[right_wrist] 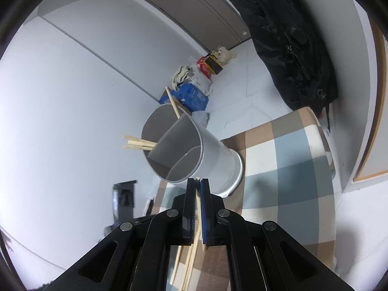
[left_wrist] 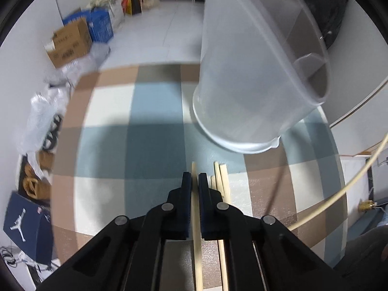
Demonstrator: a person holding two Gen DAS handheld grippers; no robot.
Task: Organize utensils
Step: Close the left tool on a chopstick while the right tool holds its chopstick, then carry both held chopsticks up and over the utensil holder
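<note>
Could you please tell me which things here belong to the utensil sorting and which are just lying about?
Part of the job:
- left claw, shut on a chopstick
- right claw, shut on a chopstick
- loose chopsticks
- divided utensil holder

Lying about:
- cardboard box
- black backpack
- shoe box

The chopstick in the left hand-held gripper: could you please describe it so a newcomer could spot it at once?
Start at the checked tablecloth and the tall translucent utensil holder standing on it. In front of the holder lie several pale wooden sticks. The chopstick is the one clamped between the left hand-held gripper's black fingers, while the others lie loose.
</note>
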